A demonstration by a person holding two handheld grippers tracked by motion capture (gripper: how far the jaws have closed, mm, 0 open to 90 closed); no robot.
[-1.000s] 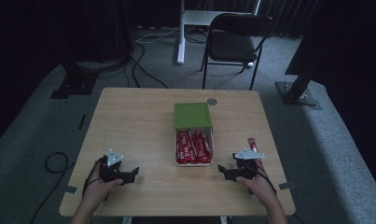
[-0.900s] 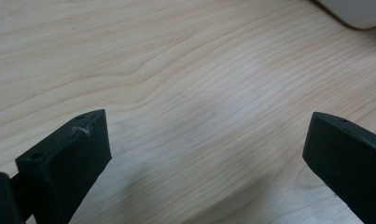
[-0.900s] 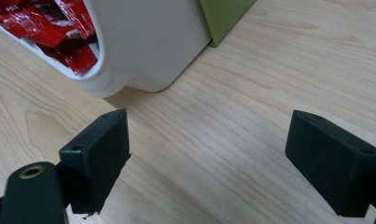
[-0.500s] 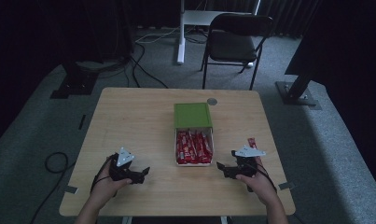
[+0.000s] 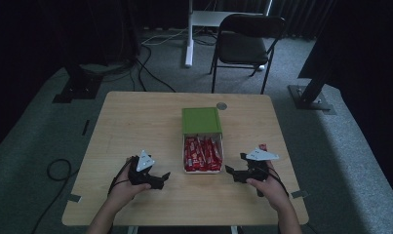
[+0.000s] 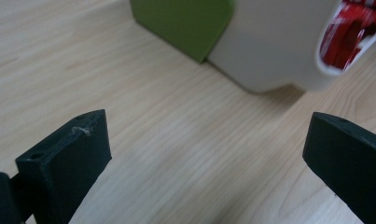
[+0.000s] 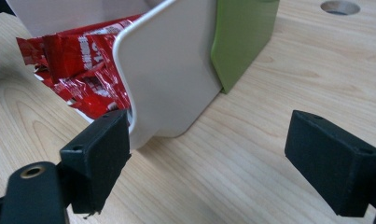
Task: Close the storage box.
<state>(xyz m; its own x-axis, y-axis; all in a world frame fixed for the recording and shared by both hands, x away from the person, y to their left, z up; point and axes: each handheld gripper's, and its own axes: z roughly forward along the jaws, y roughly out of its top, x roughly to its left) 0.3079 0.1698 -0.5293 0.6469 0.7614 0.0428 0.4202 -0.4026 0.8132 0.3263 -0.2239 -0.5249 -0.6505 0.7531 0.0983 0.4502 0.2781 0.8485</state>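
Observation:
A white tray (image 5: 221,156) full of red packets (image 5: 202,153) lies mid-table, half drawn out of its green sleeve (image 5: 201,120). My left gripper (image 5: 166,176) rests on the table to the tray's left, open, jaws pointing at the tray's white side (image 6: 274,46) and green sleeve (image 6: 185,23). My right gripper (image 5: 229,168) sits at the tray's right front corner, open. In the right gripper view the tray wall (image 7: 171,70) stands between its jaws, with red packets (image 7: 78,65) spilling over the rim and the sleeve (image 7: 241,37) behind. A single red packet (image 5: 263,147) lies behind my right gripper.
The wooden table (image 5: 135,122) has a round cable hole (image 5: 222,105) behind the sleeve. A folding chair (image 5: 245,46) stands beyond the far edge. Cables trail on the grey floor at the left.
My left gripper has slid right across the table toward the tray. The right gripper has barely shifted.

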